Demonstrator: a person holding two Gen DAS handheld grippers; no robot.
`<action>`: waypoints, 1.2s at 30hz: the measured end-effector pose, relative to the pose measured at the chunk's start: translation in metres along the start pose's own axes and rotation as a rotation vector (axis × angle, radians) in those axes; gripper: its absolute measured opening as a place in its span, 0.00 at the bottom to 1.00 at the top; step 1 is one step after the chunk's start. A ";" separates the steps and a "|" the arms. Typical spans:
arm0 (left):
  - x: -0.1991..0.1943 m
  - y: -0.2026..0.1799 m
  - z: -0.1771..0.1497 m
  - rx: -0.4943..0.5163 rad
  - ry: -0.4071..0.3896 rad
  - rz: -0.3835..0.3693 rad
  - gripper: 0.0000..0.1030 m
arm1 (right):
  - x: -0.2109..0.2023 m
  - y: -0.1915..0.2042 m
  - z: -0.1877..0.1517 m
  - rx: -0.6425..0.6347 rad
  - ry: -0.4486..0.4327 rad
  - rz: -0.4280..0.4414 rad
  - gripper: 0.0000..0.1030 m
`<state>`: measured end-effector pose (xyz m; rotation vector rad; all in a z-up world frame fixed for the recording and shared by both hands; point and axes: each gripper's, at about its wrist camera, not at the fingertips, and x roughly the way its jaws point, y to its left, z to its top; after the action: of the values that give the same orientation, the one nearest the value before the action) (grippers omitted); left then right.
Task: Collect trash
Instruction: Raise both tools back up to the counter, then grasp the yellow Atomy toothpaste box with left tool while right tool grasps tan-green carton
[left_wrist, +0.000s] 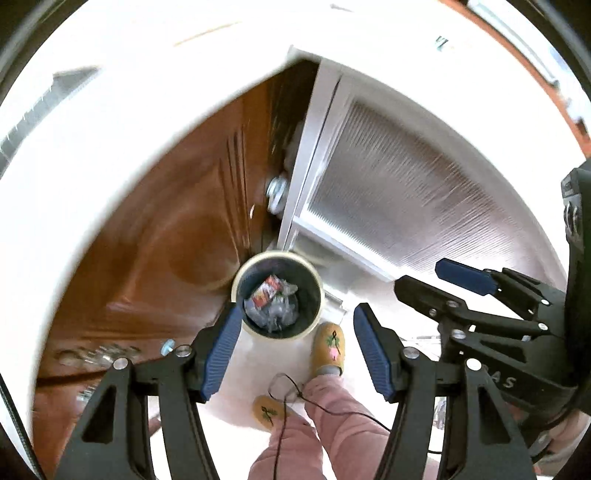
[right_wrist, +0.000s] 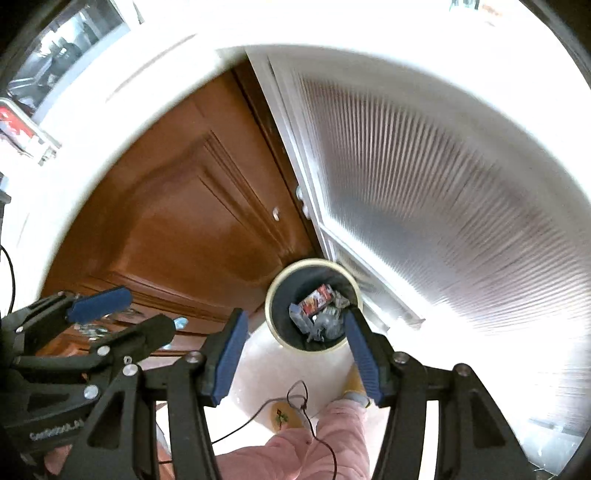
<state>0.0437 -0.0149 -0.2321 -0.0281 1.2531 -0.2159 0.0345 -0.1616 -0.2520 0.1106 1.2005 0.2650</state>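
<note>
Left gripper (left_wrist: 295, 354): jaws parted, blue ribbed pads facing each other with only floor and the person's legs seen through the gap; nothing gripped. It points steeply down.
Right gripper (right_wrist: 295, 354): jaws likewise parted and empty; the bin shows past the inner edge of its right-hand pad, well below it and not touched. In the left wrist view this gripper (left_wrist: 421, 280) appears at the right edge, fingers apart.
Left gripper, seen from the right wrist (right_wrist: 122, 310): at the left edge, fingers apart, nothing between them.
Waste bin (left_wrist: 239, 275): round, cream rim, dark inner wall, upright on the pale floor in the corner where the wooden cabinet meets the ribbed-glass door.
Trash (left_wrist: 275, 302): inside the bin; a red and black printed wrapper (right_wrist: 317, 298) lies on top of crumpled grey and clear plastic.
Wooden cabinet (left_wrist: 166, 236): brown panelled door, just beside the bin on its left.
Ribbed-glass door (right_wrist: 424, 206): white frame, frosted ribbed panel, to the right of the bin.
Person: pink trouser legs (left_wrist: 332, 417) and yellow embroidered slippers (left_wrist: 328, 345); the forward slipper stands just beside the bin.
Cable (right_wrist: 303, 402): thin dark wire hanging loosely across the legs.
Image quality: edges overexposed and blurred; the worktop above the cabinet cannot be made out.
</note>
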 end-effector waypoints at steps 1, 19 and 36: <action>-0.015 -0.003 0.006 0.007 -0.015 -0.012 0.60 | -0.013 0.002 0.003 0.000 -0.016 0.002 0.54; -0.163 -0.112 0.167 0.222 -0.293 -0.075 0.60 | -0.208 -0.063 0.126 -0.003 -0.368 -0.107 0.54; -0.020 -0.208 0.365 0.220 -0.200 -0.079 0.65 | -0.170 -0.191 0.270 0.160 -0.419 -0.153 0.54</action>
<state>0.3517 -0.2504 -0.0693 0.0891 1.0246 -0.4090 0.2560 -0.3748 -0.0438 0.2020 0.8059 0.0075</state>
